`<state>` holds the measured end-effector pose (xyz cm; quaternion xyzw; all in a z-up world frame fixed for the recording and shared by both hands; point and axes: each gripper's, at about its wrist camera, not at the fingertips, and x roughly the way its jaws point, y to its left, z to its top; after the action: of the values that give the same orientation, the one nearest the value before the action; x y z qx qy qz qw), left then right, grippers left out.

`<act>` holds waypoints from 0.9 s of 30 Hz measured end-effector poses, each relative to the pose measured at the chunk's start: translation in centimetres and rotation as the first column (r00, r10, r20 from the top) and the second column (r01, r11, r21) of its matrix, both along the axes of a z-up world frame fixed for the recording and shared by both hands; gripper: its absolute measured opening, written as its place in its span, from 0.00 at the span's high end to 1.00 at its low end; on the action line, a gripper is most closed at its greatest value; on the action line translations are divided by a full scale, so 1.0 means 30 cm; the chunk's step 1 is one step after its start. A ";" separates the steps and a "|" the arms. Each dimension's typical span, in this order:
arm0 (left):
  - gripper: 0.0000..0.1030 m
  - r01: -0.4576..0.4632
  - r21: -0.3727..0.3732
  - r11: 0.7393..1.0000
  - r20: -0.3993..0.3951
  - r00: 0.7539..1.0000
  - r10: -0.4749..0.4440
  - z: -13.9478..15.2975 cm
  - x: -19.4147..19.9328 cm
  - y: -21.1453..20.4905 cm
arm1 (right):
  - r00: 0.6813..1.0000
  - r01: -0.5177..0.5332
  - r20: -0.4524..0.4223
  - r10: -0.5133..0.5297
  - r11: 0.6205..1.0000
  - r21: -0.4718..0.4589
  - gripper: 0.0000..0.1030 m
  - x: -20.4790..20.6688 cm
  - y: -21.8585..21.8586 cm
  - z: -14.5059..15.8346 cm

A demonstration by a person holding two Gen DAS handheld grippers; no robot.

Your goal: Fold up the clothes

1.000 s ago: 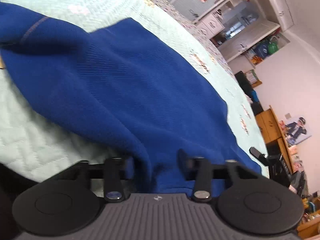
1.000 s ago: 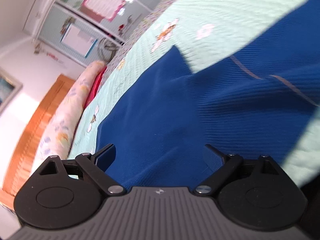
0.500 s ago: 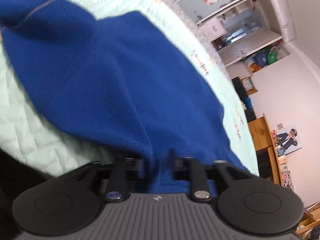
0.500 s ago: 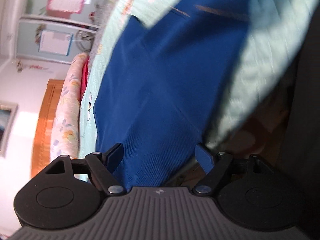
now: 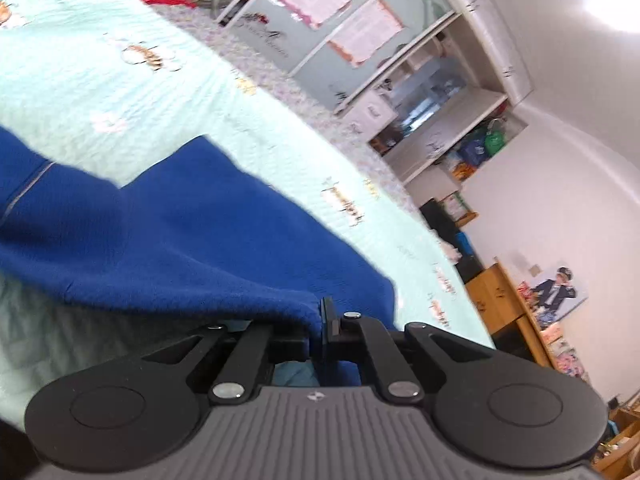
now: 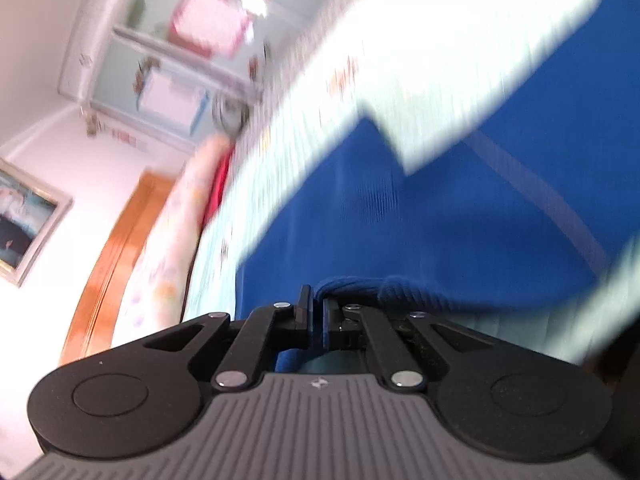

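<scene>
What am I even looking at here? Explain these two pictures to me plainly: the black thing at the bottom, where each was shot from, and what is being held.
There is no robot here. A person carries a hand-held two-finger gripper in each hand, and each has a wide-angle camera looking forward along its fingers. One picture comes from the left gripper, the other from the right gripper; the black and grey shape at the bottom is the tool itself. Ahead lies a bed with a pale green quilt, and on it a blue garment. Both grippers have just closed, each pinching the garment's near edge. The right picture is blurred. Behind are shelves and a pillow.
</scene>
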<state>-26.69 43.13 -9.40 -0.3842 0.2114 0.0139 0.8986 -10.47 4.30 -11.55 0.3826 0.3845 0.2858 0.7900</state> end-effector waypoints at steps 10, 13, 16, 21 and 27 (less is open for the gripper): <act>0.46 0.020 -0.081 0.996 -0.256 0.966 -0.041 -0.174 0.054 -0.044 | 0.954 -0.035 -0.292 0.068 0.992 0.119 0.67 -0.012 0.055 -0.212; 0.41 0.013 -0.092 0.996 -0.250 0.968 -0.036 -0.178 0.055 -0.034 | 0.947 -0.041 -0.313 0.074 0.993 0.111 0.62 -0.008 0.085 -0.235; 0.37 0.007 -0.089 0.996 -0.244 0.969 -0.028 -0.178 0.076 -0.034 | 0.943 -0.039 -0.322 0.080 0.991 0.131 0.53 -0.003 0.105 -0.256; 0.95 0.037 -0.025 0.999 -0.230 0.972 -0.042 -0.160 0.089 -0.053 | 0.949 -0.061 -0.302 0.096 0.991 0.122 0.82 0.013 0.115 -0.263; 0.97 0.158 0.080 0.984 -0.155 0.977 -0.144 -0.100 0.084 -0.111 | 0.994 0.105 -0.004 -0.105 0.993 0.045 0.96 0.026 -0.051 -0.094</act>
<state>-24.17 39.79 -12.40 -0.3231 0.3053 -0.0161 0.8956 -9.68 2.78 -14.36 0.4202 0.3581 0.2522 0.7948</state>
